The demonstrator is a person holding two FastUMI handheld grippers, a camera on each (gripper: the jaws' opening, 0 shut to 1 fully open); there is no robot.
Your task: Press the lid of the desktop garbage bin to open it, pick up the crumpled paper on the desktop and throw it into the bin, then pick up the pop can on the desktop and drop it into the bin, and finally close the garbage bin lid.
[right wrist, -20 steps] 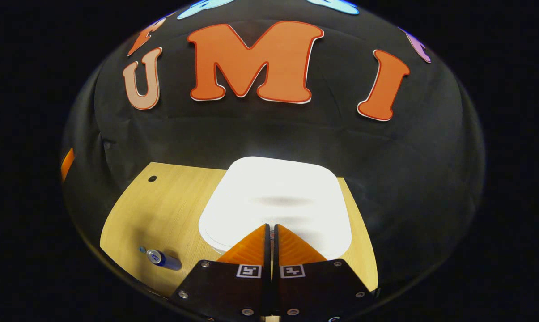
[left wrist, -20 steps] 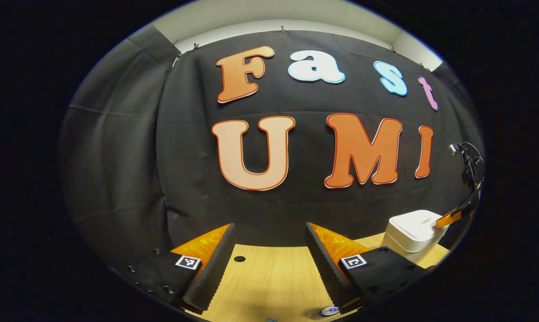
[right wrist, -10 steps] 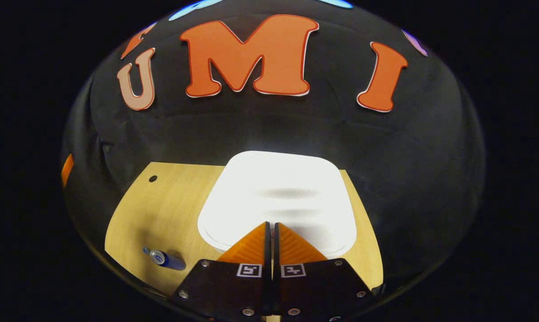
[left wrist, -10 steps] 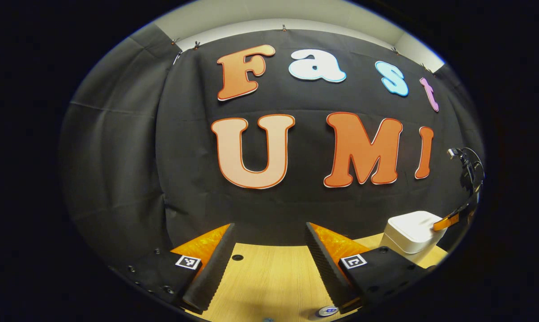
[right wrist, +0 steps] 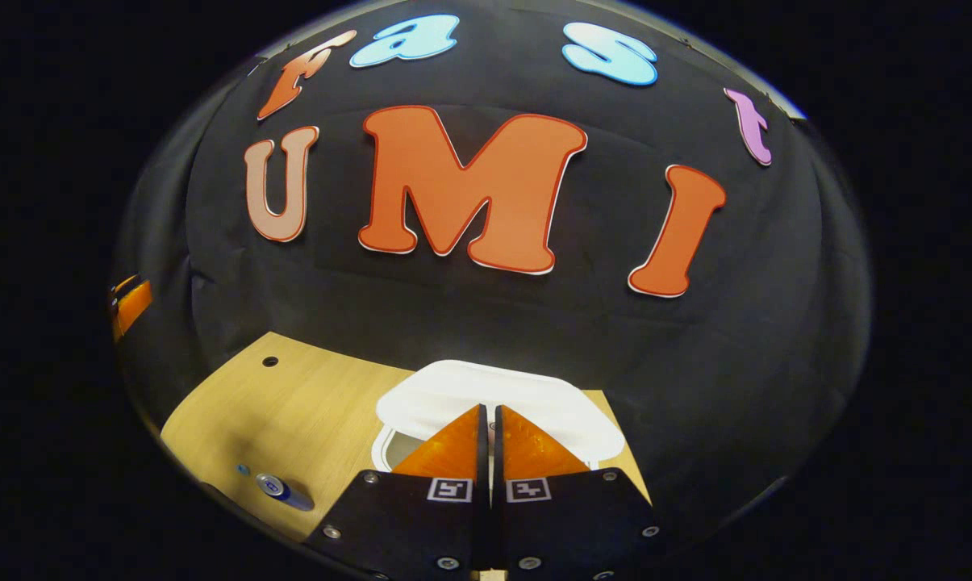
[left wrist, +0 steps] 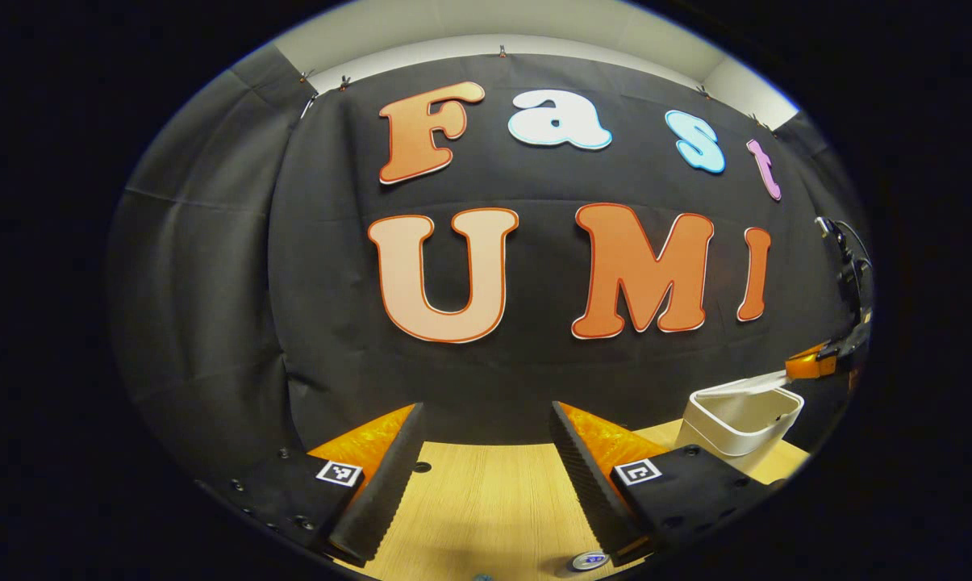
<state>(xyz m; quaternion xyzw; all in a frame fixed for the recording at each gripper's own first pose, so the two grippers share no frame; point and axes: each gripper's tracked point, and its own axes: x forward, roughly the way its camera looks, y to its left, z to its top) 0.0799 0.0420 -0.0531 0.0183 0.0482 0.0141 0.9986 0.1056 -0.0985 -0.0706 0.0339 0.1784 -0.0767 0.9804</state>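
Bin lid [right wrist: 494,395] now sprung up; right hand-held gripper [right wrist: 490,420] pressed together, empty; pop can [right wrist: 280,490] lower left, lengthwise toward the wide-open left hand-held gripper [left wrist: 486,428].

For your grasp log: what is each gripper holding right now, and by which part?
Nothing. The left gripper is open over bare table. The right gripper is shut on nothing, above the bin with its raised lid.

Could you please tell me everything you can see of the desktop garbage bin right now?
The garbage bin is a small white, rounded-rectangular tub, plastic by its look, standing upright on the wooden table near the black cloth wall. Its lid is raised at an angle, leaving the front open. The shut right gripper is just above the lid; contact is unclear.
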